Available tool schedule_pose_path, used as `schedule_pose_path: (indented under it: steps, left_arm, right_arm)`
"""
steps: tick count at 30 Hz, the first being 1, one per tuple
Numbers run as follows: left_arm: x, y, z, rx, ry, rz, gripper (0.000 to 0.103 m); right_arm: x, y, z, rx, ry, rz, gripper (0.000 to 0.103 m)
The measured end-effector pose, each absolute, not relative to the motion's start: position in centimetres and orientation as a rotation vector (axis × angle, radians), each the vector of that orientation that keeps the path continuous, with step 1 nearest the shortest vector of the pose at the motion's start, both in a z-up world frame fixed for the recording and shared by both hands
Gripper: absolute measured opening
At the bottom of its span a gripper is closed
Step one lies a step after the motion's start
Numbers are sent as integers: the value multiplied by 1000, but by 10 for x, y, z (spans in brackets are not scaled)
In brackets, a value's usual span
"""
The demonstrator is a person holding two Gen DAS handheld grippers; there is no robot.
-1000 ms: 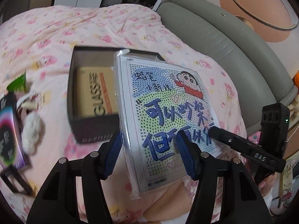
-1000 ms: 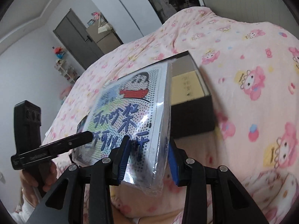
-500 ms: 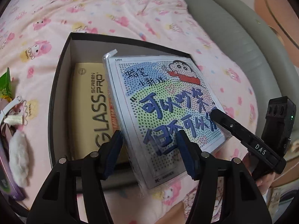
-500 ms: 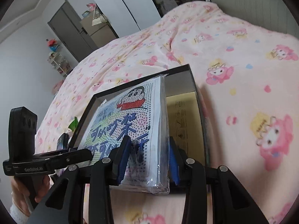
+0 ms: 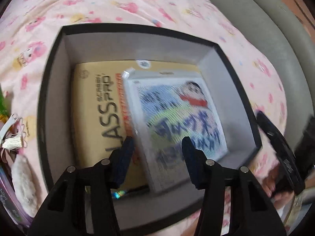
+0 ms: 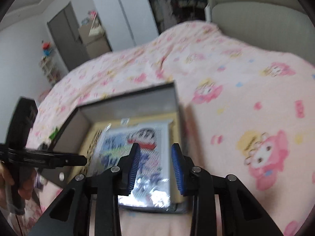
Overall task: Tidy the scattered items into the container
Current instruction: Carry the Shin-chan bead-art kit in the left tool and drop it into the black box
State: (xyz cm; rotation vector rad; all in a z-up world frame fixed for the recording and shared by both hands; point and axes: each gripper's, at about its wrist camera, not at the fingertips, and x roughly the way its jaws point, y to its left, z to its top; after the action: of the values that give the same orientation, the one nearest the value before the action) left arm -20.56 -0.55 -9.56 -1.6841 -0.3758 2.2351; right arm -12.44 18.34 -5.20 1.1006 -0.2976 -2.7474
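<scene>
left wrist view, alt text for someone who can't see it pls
A blurred cartoon-print packet lies inside an open black box, partly on top of a tan "GLASS" package. The left hand-held gripper hangs just above it, jaws closing, pads clear of the packet. The box sits on pink bedding.

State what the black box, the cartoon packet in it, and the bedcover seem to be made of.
Black box: likely rigid cardboard, matte black outside, grey inside, with thin straight walls.
Cartoon packet: printed card or paper in a clear glossy plastic sleeve, judging by the bright glare and crinkles at its near edge.
Bedcover: soft printed fabric, matte, folding gently; fibre unclear.
</scene>
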Motion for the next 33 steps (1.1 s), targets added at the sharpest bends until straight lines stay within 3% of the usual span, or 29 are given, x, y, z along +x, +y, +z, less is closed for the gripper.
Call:
schedule_pose_path:
  steps: [5, 9, 11, 17, 22, 24, 26, 29, 33]
  left_arm:
    - [-218, 1, -110, -1778, -357, 2301, 53]
    - [-227, 12, -121, -1856, -341, 2256, 52]
    - [-230, 24, -122, -1873, -334, 2208, 60]
    - [-229, 56, -119, -1837, -198, 2160, 69]
    - [-229, 32, -127, -1842, -395, 2156, 62]
    - [-229, 38, -126, -1836, -354, 2143, 66]
    - [-226, 44, -121, -1809, -292, 2138, 70]
    - [-213, 33, -106, -1732, -359, 2184, 69]
    - [-162, 27, -52, -1396, -330, 2329, 75]
  right_arm:
    - [-123, 209, -36, 981, -460, -2861, 28]
    - [-130, 216, -47, 1093, -483, -2852, 28]
    - [-133, 219, -54, 1146, -515, -2830, 28]
    - [-140, 222, -65, 1215, -537, -2810, 28]
    - [-141, 226, -63, 1198, -545, -2829, 28]
    - [-142, 225, -63, 1197, -537, -2824, 28]
    - [-142, 221, -63, 1209, -506, -2824, 28]
    - [-138, 212, -58, 1190, -451, -2822, 28]
    - [-101, 202, -13, 973, -325, -2897, 31]
